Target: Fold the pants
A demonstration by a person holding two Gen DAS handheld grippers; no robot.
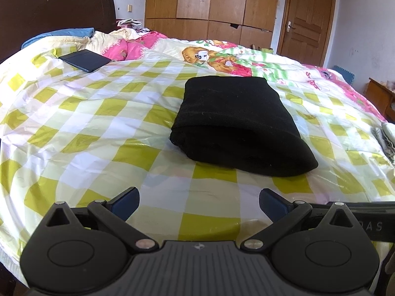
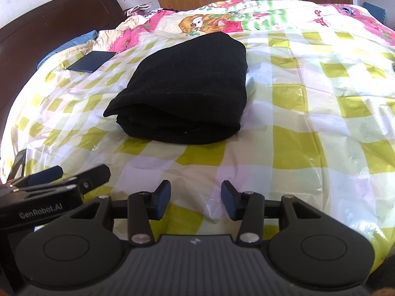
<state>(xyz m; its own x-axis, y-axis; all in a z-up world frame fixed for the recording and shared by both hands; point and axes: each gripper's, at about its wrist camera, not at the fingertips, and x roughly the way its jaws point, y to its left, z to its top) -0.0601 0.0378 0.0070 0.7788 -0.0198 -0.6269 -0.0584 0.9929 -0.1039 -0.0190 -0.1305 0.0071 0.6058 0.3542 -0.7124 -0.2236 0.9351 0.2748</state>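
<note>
**Black knit pants, folded bundle, on bed cover**

Item: black pants (image 1: 237,120), soft matte fabric with a slightly fuzzy surface, lying as a compact rectangular stack of several layers. Layer edges show along the near side of the bundle in the right wrist view (image 2: 182,93).

Location: resting on the yellow-and-white checked plastic sheet (image 1: 98,128) spread over the bed, roughly mid-sheet, well apart from both tools. A dark flat tablet-like object (image 1: 85,60) lies farther off toward the headboard (image 1: 56,5).

Tools: left gripper (image 1: 199,203) with jaws spread wide, nothing between them, hovering over bare sheet short of the bundle. Right gripper (image 2: 195,199) with jaws partly apart, also holding nothing, likewise short of the bundle.

Handling, judged: light and limp; it should drape and sag if lifted by one point, and the stacked layers could slide apart. The glossy sheet beneath looks slick, so the bundle may skid when pushed.

Where to hold, judged: pinch through all layers at the two near corners, one tool each, or grip the rounded folded edge; avoid catching only the top layer.

Status, judged: fold looks complete or nearly so.
</note>
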